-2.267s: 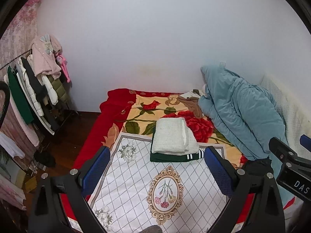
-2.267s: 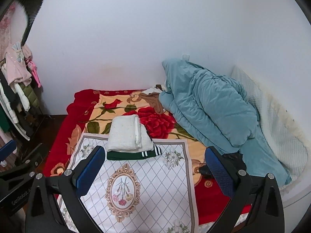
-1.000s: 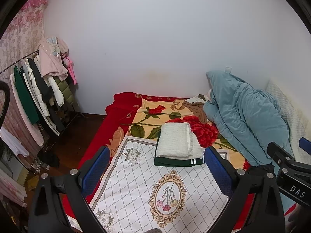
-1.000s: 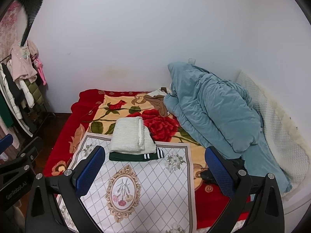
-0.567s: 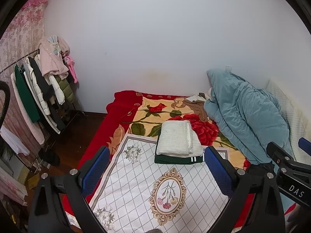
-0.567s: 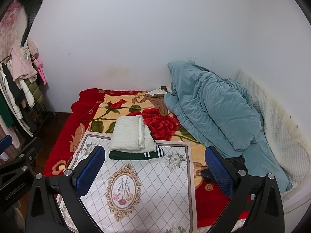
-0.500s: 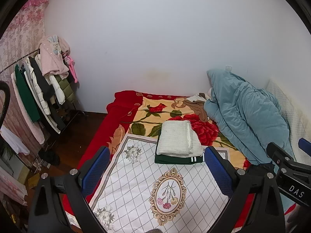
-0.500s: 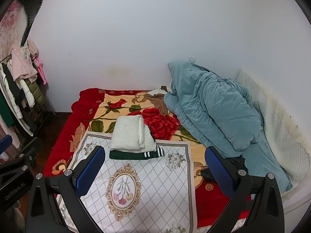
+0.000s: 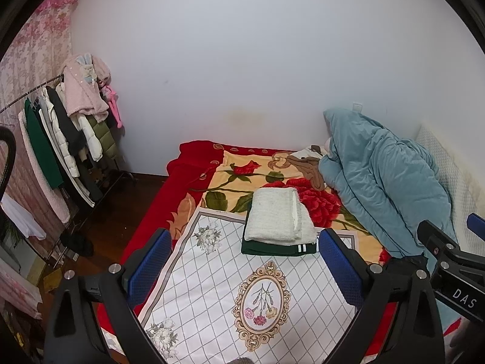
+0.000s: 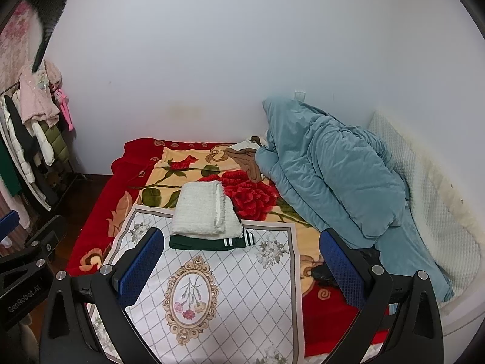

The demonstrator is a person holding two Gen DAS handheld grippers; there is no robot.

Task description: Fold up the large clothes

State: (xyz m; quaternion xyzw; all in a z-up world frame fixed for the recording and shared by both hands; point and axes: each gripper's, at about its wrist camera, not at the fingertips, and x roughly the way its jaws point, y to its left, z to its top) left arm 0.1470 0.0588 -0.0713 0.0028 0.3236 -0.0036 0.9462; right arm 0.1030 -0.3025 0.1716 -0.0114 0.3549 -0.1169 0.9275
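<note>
A folded white fluffy garment (image 9: 277, 215) lies on a folded dark green garment with white stripes (image 9: 277, 250), stacked at the far edge of a white patterned cloth (image 9: 242, 297) on the bed. The stack also shows in the right wrist view, white (image 10: 203, 212) on green (image 10: 209, 242). My left gripper (image 9: 244, 264) is open and empty, held above the cloth, short of the stack. My right gripper (image 10: 242, 265) is open and empty, likewise above the cloth (image 10: 218, 291).
A red floral blanket (image 9: 239, 179) covers the bed. A bunched teal duvet (image 9: 388, 182) and a white pillow (image 10: 424, 200) lie on the right. A black item (image 10: 357, 261) sits by the duvet. A clothes rack (image 9: 60, 151) with hanging garments stands on the left over the wooden floor.
Both grippers have drawn back and risen slightly from the bed; the stack looks a bit farther and lower in view. Nothing on the bed has moved.
</note>
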